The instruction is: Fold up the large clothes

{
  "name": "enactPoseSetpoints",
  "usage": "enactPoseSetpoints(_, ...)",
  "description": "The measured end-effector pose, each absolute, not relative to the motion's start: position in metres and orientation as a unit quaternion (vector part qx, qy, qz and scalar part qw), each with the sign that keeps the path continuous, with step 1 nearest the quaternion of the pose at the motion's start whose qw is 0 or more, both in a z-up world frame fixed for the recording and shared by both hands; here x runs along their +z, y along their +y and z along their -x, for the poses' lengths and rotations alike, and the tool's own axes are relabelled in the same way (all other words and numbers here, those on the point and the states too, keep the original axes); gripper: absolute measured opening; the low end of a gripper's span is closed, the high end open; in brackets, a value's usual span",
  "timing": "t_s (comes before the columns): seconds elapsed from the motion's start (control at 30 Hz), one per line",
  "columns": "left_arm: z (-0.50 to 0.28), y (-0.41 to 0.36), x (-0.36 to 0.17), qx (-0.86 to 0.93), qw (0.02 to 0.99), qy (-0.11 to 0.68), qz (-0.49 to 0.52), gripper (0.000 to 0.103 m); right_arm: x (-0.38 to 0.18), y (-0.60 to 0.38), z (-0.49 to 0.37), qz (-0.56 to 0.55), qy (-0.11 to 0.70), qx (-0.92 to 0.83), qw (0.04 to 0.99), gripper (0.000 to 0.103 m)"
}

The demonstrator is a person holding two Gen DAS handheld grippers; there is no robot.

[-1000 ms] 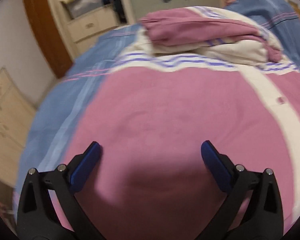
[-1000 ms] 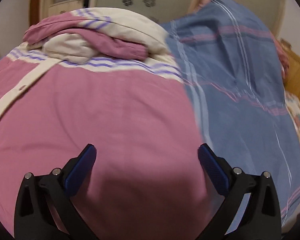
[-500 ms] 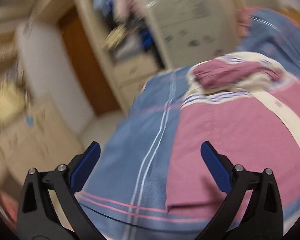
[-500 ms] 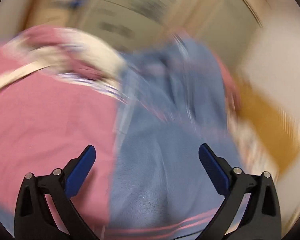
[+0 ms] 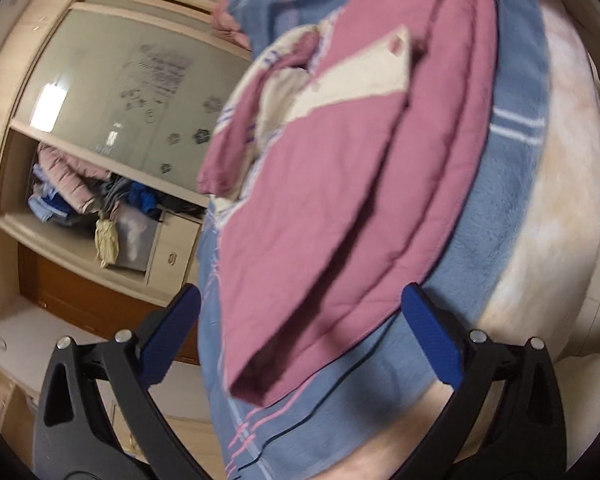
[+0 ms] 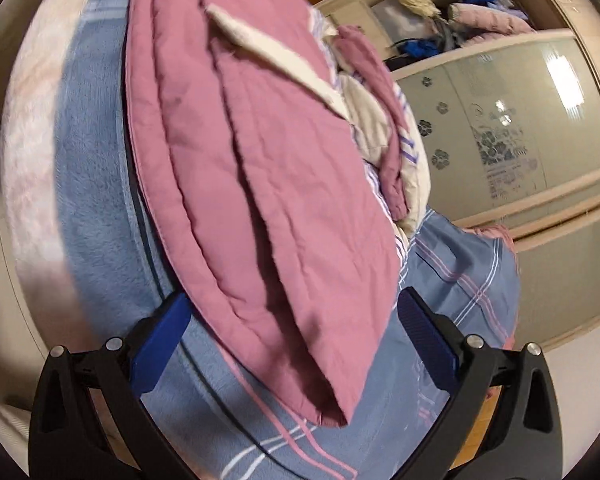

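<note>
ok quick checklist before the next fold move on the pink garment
1. Left tool open: ok, nothing held.
2. Right tool open: ok, nothing held.
3. Pink garment lying on the blue blanket: ok.
4. Near corner inside each tool's gap: ok in both views.
5. Layers flat: not ok, ridges run along it and the cream collar end is bunched.
6. Far edges aligned: cannot tell.

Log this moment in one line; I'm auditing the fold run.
left gripper: open | right gripper: open | pink garment: layered on blue blanket, ungripped
</note>
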State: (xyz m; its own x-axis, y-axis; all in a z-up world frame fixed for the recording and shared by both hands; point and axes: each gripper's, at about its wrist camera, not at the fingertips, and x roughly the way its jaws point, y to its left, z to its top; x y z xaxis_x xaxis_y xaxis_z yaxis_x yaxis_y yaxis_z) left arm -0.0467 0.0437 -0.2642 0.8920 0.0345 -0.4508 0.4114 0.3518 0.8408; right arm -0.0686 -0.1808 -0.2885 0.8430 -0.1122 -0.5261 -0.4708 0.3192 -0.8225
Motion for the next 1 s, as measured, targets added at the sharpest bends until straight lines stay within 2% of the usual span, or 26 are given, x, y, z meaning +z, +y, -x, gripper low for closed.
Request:
enactPoseSetpoints(0.07,0.034,0.034,-0.276,-0.123,0.799,0.206,-0.552,0.101,-0.291,-0.179,0.062,0.583,0.248,0.122,0.764,0.102)
enactPoseSetpoints(0.23,0.0,0.042,-0.257,-0.13,0.842,0.241,-0.464,0.101,-0.282,-0.185,0.038,0.568,0.257,0.124,0.772,0.102)
enactPoseSetpoints(0.47,-0.018,0.034,-0.252,-0.1,0.847,0.209,-0.478,0.101,-0.276,-0.183,0.016,0.579,0.207,0.04,0.788,0.102)
enactPoseSetpoints(0.57,-0.027,0.033,-0.251,-0.097,0.852,0.206,-0.471,0.095,-0.282,-0.184,0.005,0.579,0.203,0.018,0.79,0.102)
enactPoseSetpoints(0.63,-0.03,0.03,-0.255,-0.089,0.849,0.205,-0.478,0.084,-0.287,-0.185,-0.002,0.565,0.239,0.03,0.789,0.084)
enactPoseSetpoints(0.67,-0.028,0.028,-0.257,-0.089,0.849,0.203,-0.481,0.08,-0.289,-0.184,-0.004,0.554,0.256,0.034,0.791,0.063)
enactPoseSetpoints(0.7,-0.027,0.026,-0.259,-0.09,0.848,0.201,-0.483,0.068,-0.291,-0.182,-0.004,0.551,0.258,0.031,0.793,0.048)
enactPoseSetpoints(0.73,-0.027,0.024,-0.261,-0.095,0.846,0.205,-0.483,0.05,-0.295,-0.18,-0.002,0.558,0.25,0.026,0.791,0.039)
enactPoseSetpoints(0.77,-0.029,0.023,-0.263,-0.098,0.844,0.213,-0.483,0.04,-0.301,-0.178,0.0,0.57,0.245,0.023,0.783,0.016)
enactPoseSetpoints(0.8,-0.03,0.02,-0.267,-0.102,0.839,0.225,-0.485,0.027,-0.308,-0.176,0.0,0.583,0.24,0.016,0.776,0.009)
enactPoseSetpoints(0.83,-0.031,0.018,-0.27,-0.103,0.833,0.234,-0.49,0.023,-0.312,-0.175,0.001,0.589,0.237,0.012,0.772,0.007)
enactPoseSetpoints(1.0,-0.036,0.02,-0.266,-0.119,0.84,0.258,-0.462,0.017,-0.302,-0.18,-0.004,0.551,0.258,0.024,0.793,0.006)
